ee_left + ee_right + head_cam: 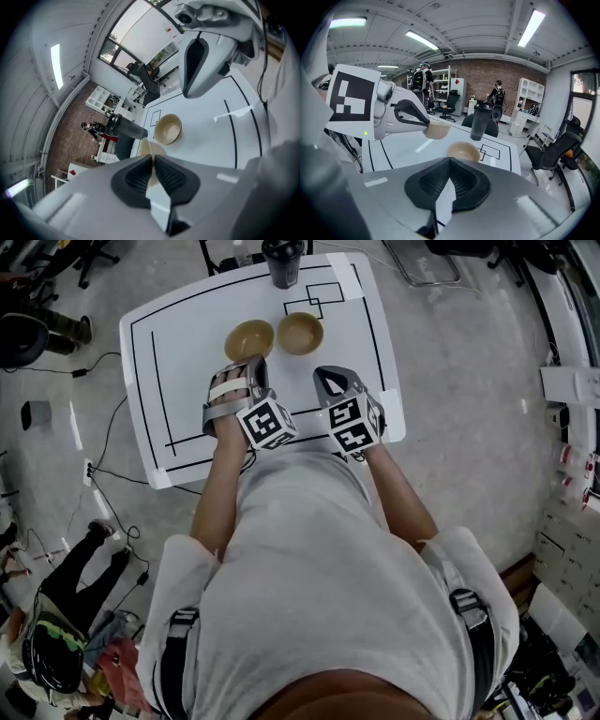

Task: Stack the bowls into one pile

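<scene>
Left bowl (pixel 249 338), right bowl (pixel 300 333), mouths up

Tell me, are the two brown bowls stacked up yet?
Not yet. Done: nothing; the two bowls are apart, side by side on the white table. In hand: the left gripper seems to pinch the near rim of the left tan round bowl. The right gripper is shut and empty, short of the right tan round bowl. Left: set one bowl inside the other.
</scene>
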